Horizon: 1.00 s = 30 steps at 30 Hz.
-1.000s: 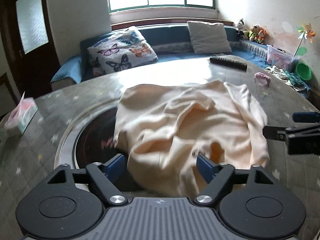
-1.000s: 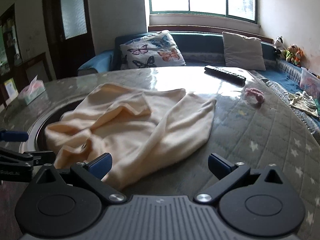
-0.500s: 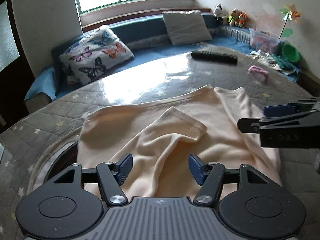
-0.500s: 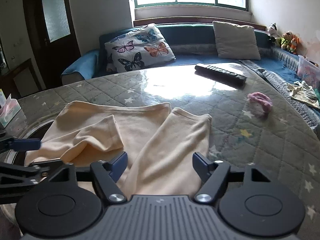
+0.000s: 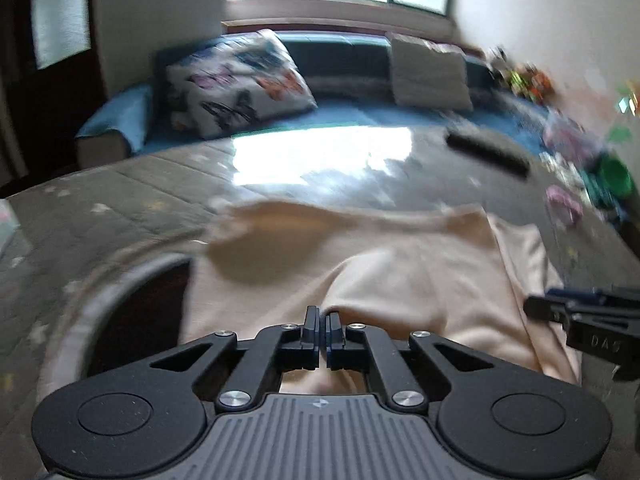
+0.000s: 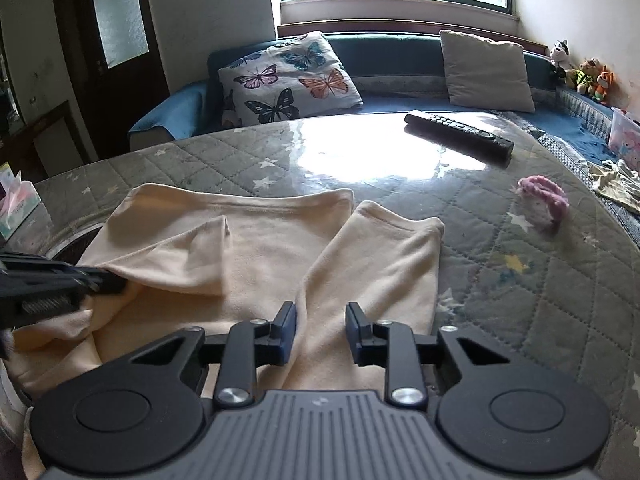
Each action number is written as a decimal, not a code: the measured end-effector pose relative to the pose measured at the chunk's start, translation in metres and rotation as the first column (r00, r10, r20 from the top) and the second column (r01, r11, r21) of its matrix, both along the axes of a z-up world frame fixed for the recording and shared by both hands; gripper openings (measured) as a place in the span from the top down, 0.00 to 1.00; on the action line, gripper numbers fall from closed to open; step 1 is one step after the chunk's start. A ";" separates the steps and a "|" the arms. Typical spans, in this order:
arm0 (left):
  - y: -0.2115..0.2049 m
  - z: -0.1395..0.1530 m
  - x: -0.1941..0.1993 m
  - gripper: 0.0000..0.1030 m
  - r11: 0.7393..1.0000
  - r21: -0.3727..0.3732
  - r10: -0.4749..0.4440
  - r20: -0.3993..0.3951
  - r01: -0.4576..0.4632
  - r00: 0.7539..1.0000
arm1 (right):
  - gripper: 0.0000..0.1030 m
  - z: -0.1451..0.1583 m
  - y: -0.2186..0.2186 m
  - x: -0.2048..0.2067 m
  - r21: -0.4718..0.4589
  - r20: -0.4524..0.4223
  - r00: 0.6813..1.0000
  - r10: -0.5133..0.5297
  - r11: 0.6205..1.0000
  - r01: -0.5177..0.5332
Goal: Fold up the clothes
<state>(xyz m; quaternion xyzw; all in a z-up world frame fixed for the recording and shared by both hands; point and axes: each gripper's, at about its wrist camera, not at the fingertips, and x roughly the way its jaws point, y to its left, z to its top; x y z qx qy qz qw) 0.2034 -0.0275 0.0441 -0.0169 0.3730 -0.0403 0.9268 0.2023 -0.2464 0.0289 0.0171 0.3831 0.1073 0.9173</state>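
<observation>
Garment: left tongs pinched on it

The shirt lies on the table, over a round inset's edge at nine o'clock. At one o'clock sits a remote, a hair tie nearer (two o'clock). Behind, at twelve, a sofa holds two pillows.

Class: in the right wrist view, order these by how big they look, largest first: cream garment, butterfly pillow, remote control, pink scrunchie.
1. cream garment, though nearest the camera
2. butterfly pillow
3. remote control
4. pink scrunchie
</observation>
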 end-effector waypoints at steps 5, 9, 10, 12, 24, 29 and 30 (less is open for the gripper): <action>0.042 0.026 -0.034 0.97 0.989 -0.047 0.144 0.080 -0.140 0.986 | 0.73 0.004 0.008 -0.002 0.000 0.006 0.999 0.035 0.999 -0.035; 0.079 0.034 -0.063 0.97 0.961 -0.093 0.270 0.093 -0.262 0.958 | 0.73 -0.002 0.017 -0.005 -0.032 -0.007 0.999 0.047 0.998 -0.047; 0.087 0.034 -0.069 0.97 0.953 -0.102 0.296 0.090 -0.286 0.951 | 0.75 -0.003 0.016 -0.007 -0.033 -0.007 0.999 0.037 0.999 -0.037; 0.104 0.034 -0.084 0.97 0.937 -0.121 0.340 0.087 -0.329 0.936 | 0.91 -0.001 0.011 -0.012 -0.027 0.004 1.000 0.017 0.999 -0.017; 0.176 0.002 -0.151 0.97 0.860 -0.160 0.492 0.004 -0.485 0.871 | 0.98 0.011 -0.062 -0.092 0.042 0.046 0.986 -0.160 0.987 0.158; 0.183 -0.011 -0.170 0.97 0.847 -0.165 0.507 -0.035 -0.505 0.861 | 0.93 0.000 -0.072 -0.108 -0.003 -0.001 0.983 -0.185 0.983 0.185; 0.183 -0.013 -0.173 0.97 0.849 -0.160 0.503 -0.045 -0.504 0.863 | 0.89 0.000 -0.072 -0.109 -0.008 0.001 0.983 -0.186 0.983 0.186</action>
